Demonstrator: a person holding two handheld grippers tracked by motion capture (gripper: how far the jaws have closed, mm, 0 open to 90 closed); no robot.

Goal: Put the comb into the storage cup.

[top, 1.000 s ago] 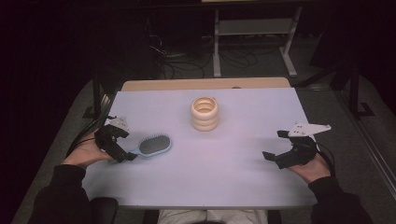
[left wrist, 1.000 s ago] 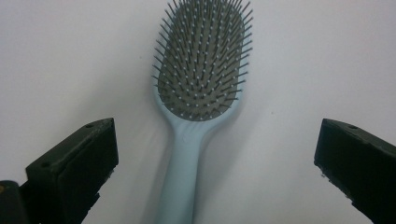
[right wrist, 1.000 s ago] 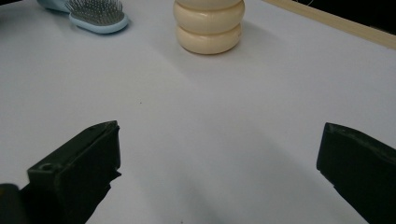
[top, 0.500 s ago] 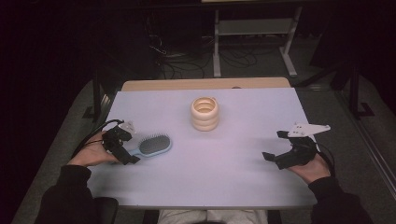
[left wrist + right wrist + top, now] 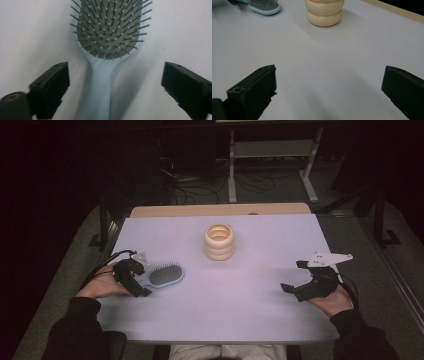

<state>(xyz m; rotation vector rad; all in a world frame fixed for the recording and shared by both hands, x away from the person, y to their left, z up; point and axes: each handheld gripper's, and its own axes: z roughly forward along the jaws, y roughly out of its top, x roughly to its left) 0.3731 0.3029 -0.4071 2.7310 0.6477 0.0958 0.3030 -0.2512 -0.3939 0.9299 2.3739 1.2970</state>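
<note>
Resting at the near edge of the pale lavender counter [image 5: 250,310], the person's sleeves come in from below, each hand carrying a gripper. The left gripper [image 5: 134,279] straddles the handle of a light blue hairbrush [image 5: 162,276], its fingers spread on either side of the handle and not touching it, though they have just been closing a little. The right gripper [image 5: 295,277] sits well apart at the counter's right side, fingers spread over bare surface. Farther back, near the middle, stands a cream ringed cup [image 5: 219,241]. Beyond the counter's wooden far edge lies a dark room with floor cables and a metal rack. The left gripper view adds the brush's grey bristle pad [image 5: 110,27], bristles up; the right gripper view catches the cup's lower rings [image 5: 325,12].
</note>
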